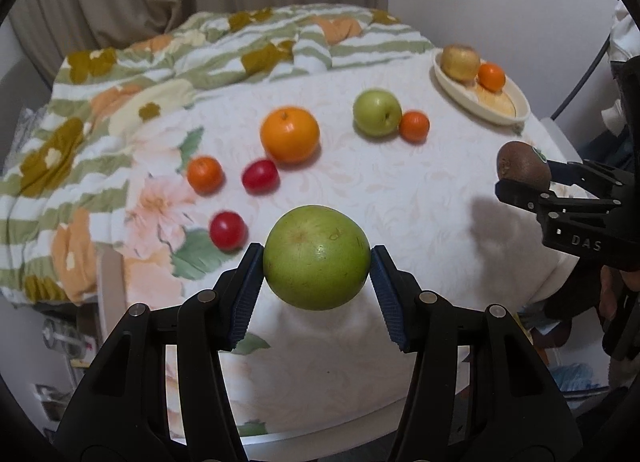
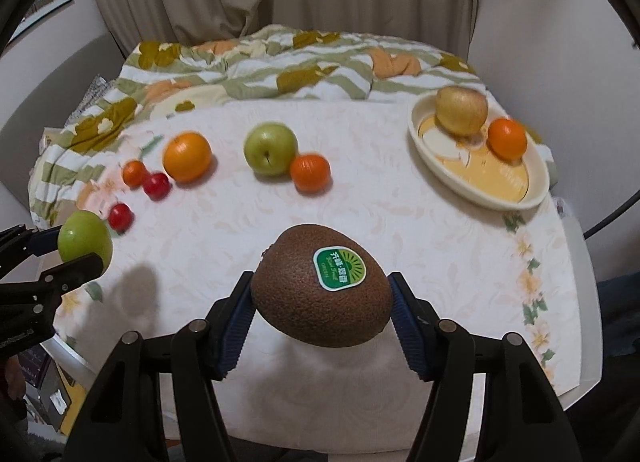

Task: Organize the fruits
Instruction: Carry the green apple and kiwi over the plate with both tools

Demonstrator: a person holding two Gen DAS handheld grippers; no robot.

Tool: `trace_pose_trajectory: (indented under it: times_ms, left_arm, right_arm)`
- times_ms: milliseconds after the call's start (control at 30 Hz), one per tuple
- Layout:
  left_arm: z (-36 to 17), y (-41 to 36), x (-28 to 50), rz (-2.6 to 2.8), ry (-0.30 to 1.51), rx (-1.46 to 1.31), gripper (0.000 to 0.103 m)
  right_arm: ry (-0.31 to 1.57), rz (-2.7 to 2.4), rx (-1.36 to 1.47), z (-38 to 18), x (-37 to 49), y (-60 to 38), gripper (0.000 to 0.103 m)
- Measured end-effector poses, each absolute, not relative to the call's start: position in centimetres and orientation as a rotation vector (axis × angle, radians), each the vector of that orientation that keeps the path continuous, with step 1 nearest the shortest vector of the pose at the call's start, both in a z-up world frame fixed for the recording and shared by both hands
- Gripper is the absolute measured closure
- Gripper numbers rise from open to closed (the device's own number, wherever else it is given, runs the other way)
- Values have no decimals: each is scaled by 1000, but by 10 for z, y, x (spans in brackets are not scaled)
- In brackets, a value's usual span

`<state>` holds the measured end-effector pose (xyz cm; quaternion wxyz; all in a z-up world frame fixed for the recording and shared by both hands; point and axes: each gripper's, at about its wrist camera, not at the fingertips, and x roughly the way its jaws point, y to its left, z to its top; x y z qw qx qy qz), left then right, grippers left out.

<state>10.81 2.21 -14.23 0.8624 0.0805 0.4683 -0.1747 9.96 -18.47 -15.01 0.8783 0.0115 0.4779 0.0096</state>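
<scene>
My left gripper is shut on a green apple and holds it above the table's near edge; the apple also shows in the right wrist view. My right gripper is shut on a brown kiwi with a green sticker, held above the table; the kiwi also shows in the left wrist view. A cream plate at the far right holds a yellow-brown pear and a small orange.
On the white tablecloth lie a second green apple, a large orange, two small oranges and two red fruits. A flowered blanket is bunched at the back and left.
</scene>
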Motion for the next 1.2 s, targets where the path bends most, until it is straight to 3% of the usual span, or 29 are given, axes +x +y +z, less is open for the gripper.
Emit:
trace_pose_trajectory:
  times_ms: [533, 1200]
  left_arm:
    - [-59, 3, 141, -370, 798, 164, 42]
    - [-62, -203, 191, -356, 810, 89, 42]
  right_arm:
    - [849, -7, 62, -76, 104, -218, 42]
    - [861, 134, 9, -77, 157, -382, 42]
